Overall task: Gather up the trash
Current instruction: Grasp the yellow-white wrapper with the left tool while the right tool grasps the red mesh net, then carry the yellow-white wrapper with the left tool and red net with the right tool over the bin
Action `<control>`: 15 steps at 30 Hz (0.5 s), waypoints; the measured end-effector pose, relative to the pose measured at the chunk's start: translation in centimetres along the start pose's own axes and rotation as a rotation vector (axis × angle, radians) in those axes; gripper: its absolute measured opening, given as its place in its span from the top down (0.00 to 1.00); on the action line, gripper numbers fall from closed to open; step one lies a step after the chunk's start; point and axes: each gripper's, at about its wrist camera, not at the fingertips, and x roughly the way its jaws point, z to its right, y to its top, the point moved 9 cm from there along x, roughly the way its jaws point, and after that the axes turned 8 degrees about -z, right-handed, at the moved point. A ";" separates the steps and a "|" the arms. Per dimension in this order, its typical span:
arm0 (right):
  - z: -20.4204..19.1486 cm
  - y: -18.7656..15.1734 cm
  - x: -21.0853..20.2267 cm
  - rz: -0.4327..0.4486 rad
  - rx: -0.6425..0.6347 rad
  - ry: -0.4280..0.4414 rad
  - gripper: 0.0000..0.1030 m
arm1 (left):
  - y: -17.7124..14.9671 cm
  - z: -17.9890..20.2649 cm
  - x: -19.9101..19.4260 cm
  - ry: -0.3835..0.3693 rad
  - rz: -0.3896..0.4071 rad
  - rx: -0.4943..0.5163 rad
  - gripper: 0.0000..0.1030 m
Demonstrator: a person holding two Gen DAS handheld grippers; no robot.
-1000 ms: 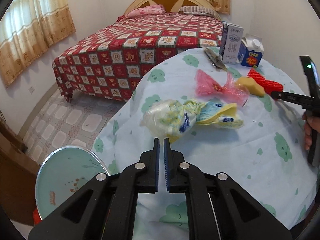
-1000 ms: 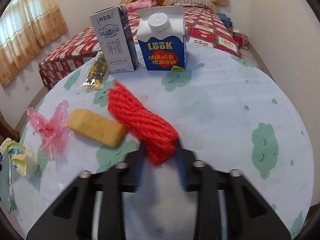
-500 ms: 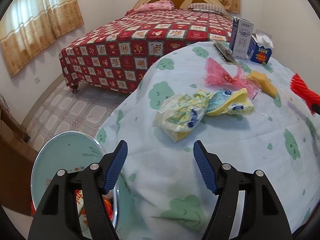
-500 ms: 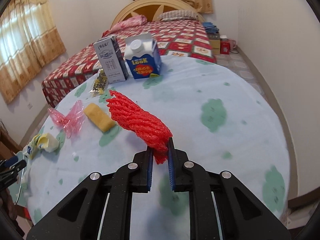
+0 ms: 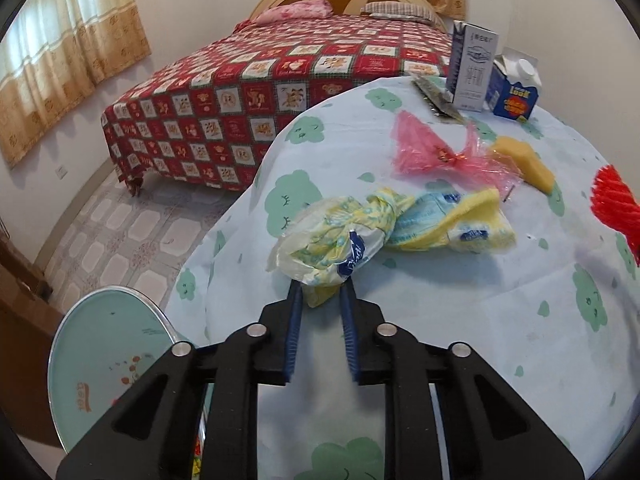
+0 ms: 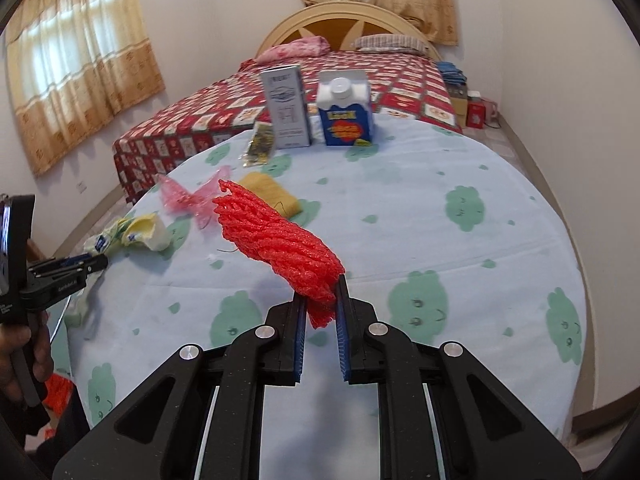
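Observation:
A crumpled yellow-and-white plastic bag (image 5: 332,240) lies near the table's left edge. Its near end sits between the fingertips of my left gripper (image 5: 321,294), whose jaws are closing and pinch it. The same bag (image 6: 132,232) and the left gripper (image 6: 96,262) show at the left of the right wrist view. My right gripper (image 6: 320,292) is shut on one end of a red foam net (image 6: 276,240) and holds it above the tablecloth. The net (image 5: 614,204) also pokes in at the right edge of the left wrist view.
On the round table (image 5: 480,320) lie a pink wrapper (image 5: 436,152), a yellow sponge (image 5: 524,162), a glitter packet (image 5: 436,96) and two cartons (image 5: 472,68) (image 5: 514,88) at the far side. A round bin lid (image 5: 104,344) stands below the table's left edge. A bed (image 5: 280,80) is behind.
The left jaws opened wide, then closed around the bag's near end. The right gripper lifted the red net off the table and drew back with it.

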 end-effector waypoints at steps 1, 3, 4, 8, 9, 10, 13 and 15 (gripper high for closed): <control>-0.3 -0.1 0.1 -0.001 -0.002 0.003 0.86 | 0.0 0.0 -0.1 0.001 0.004 0.001 0.83; -0.9 -0.3 0.1 -0.001 -0.006 0.009 0.86 | -0.1 -0.2 -0.5 0.002 0.006 -0.004 0.84; -1.1 -0.3 0.0 -0.001 -0.008 0.012 0.86 | -0.1 -0.6 -0.8 0.001 0.007 -0.012 0.84; -2.5 0.1 -0.3 0.010 -0.027 0.028 0.86 | -0.5 -2.4 -2.8 0.036 0.031 -0.029 0.84; -3.0 0.2 -0.4 0.015 -0.034 0.033 0.86 | -0.6 -2.9 -3.2 0.041 0.034 -0.035 0.84; -3.2 0.3 -0.4 0.016 -0.037 0.034 0.86 | -0.8 -3.3 -3.6 0.046 0.036 -0.041 0.84; -4.6 0.7 -0.3 0.027 -0.059 0.048 0.86 | -1.4 -4.9 -4.9 0.068 0.048 -0.054 0.84; -5.6 1.0 -0.2 0.033 -0.078 0.056 0.86 | -1.8 -6.0 -5.6 0.091 0.054 -0.059 0.84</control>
